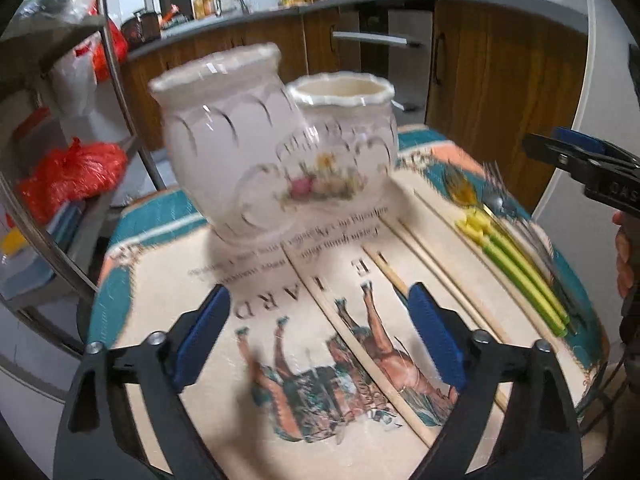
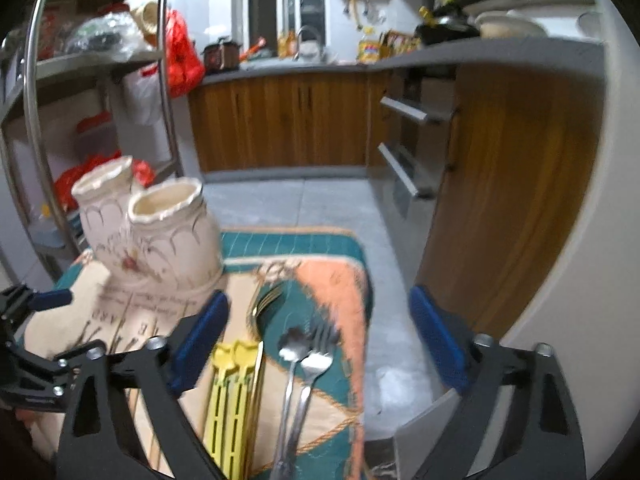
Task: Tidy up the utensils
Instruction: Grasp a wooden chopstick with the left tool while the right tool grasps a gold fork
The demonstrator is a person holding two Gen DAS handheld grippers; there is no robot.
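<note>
At frame centre, 2 white scalloped ceramic jars [image 1: 240,140] stand touching on the printed horse tablecloth [image 1: 280,420]. The left gripper [image 1: 320,332] gapes wide and empty over pale wooden chopsticks [image 1: 384,364]. Lower centre, the right gripper [image 2: 320,336] is equally wide and empty above yellow plastic chopsticks [image 2: 228,404], a steel spoon [image 2: 290,360], a steel fork [image 2: 316,364] and a gold fork [image 2: 262,304].

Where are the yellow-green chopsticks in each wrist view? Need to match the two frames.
Left wrist: yellow-green chopsticks lie at right of centre, running diagonally toward the lower right, left of the metal cutlery.
Right wrist: they lie at bottom, left of centre, pointing away from the camera, just right of the near blue finger pad.
Shared landmark: the two white ceramic jars, left of the chopsticks in both views.
</note>
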